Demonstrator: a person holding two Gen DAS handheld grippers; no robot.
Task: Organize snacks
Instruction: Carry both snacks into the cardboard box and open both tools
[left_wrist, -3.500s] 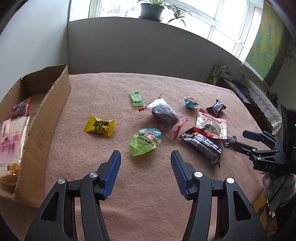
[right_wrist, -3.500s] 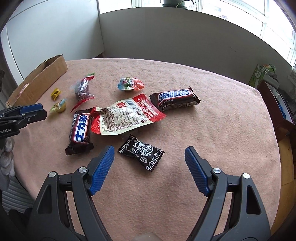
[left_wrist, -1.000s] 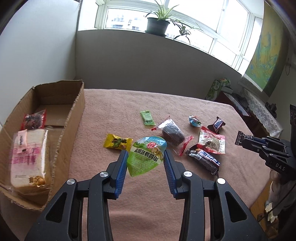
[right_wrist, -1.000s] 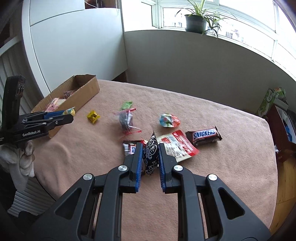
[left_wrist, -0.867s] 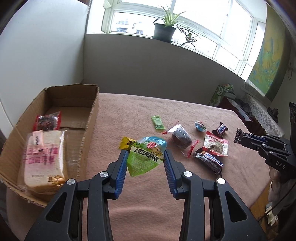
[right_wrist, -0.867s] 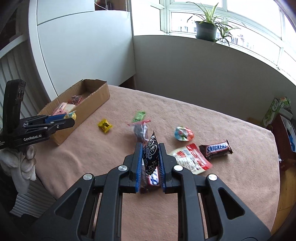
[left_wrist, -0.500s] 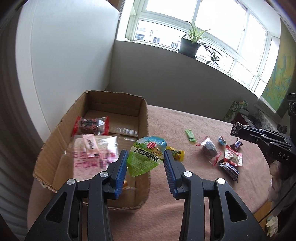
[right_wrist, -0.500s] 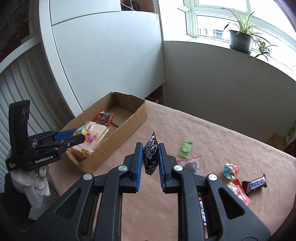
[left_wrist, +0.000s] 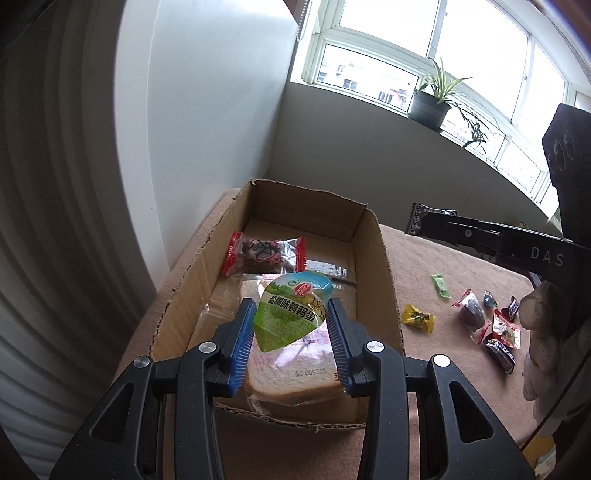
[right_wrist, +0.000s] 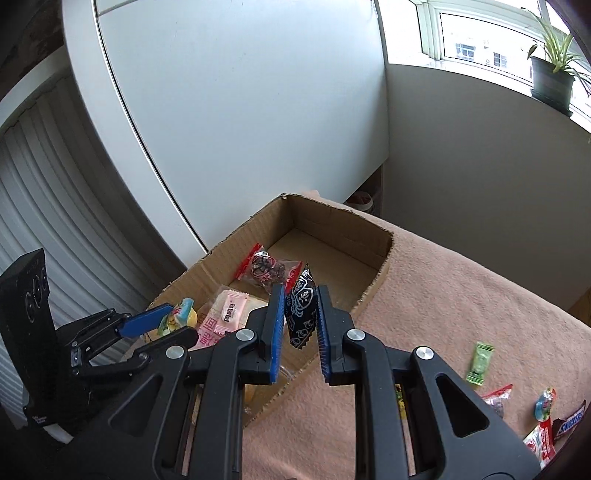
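Observation:
My left gripper (left_wrist: 291, 314) is shut on a green teardrop-shaped snack pack (left_wrist: 291, 309) and holds it above the open cardboard box (left_wrist: 375, 251). Under it in the box lie a bagged slice of bread (left_wrist: 295, 369) and a red-ended clear packet (left_wrist: 264, 253). My right gripper (right_wrist: 300, 300) is shut on a small black candy packet (right_wrist: 302, 306) with a white pattern, held over the box's right wall (right_wrist: 380, 273). In the right wrist view the left gripper (right_wrist: 162, 317) shows at the left with its green pack. Loose snacks (left_wrist: 480, 321) lie on the pink cloth.
The box stands at the left end of the pink-covered table (right_wrist: 461, 295), beside a white wall panel (right_wrist: 240, 92). A yellow candy (left_wrist: 418, 318) and a green packet (left_wrist: 441, 285) lie just right of the box. A potted plant (left_wrist: 430, 107) stands on the window sill.
Both grippers have carried their packets left from the snack pile to above the box. The box now fills the middle of both views. Neither grip has changed.

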